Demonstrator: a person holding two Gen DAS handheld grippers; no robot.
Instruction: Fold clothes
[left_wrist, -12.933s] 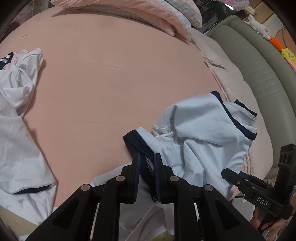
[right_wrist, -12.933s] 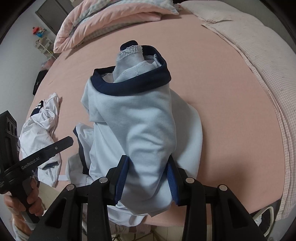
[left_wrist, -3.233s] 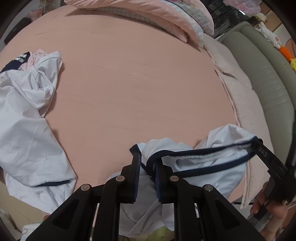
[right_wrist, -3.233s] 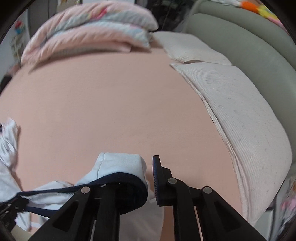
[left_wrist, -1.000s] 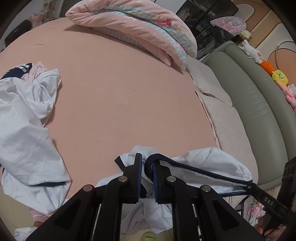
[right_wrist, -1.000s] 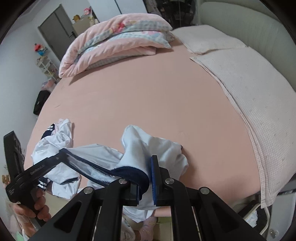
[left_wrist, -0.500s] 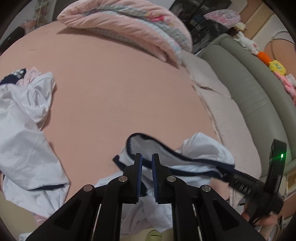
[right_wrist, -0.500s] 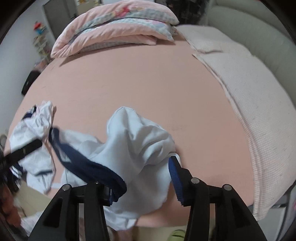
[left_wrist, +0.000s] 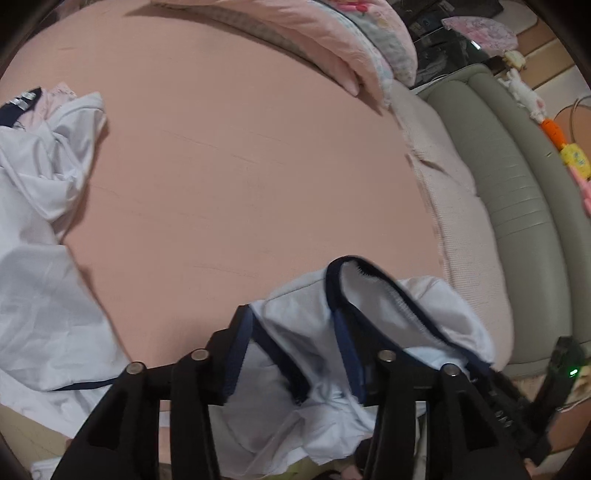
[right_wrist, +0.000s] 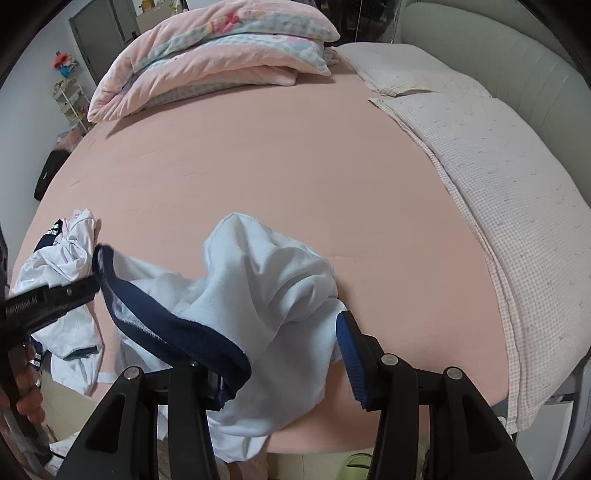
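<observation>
A pale blue garment (left_wrist: 436, 314) with a navy waistband (right_wrist: 173, 328) lies crumpled at the near edge of the pink bed (left_wrist: 240, 166). My left gripper (left_wrist: 291, 350) hovers over it, its jaws opening, with cloth and navy trim loose between the fingers. My right gripper (right_wrist: 284, 369) is open. The waistband drapes over its left finger and the blue right pad (right_wrist: 349, 354) stands free of the cloth. The left gripper (right_wrist: 55, 295) also shows at the left of the right wrist view, held in a hand (right_wrist: 26, 391).
A heap of white clothes (left_wrist: 40, 258) with dark trim lies to the left on the bed. A folded pink quilt (right_wrist: 214, 48) sits at the far end. Cream pillows (right_wrist: 498, 177) and a grey-green padded headboard (left_wrist: 517, 177) line the right side.
Both grippers were shut on the navy waistband, holding it stretched between them. The right one opened first, then the left. The band went slack and the garment sank onto the bed.
</observation>
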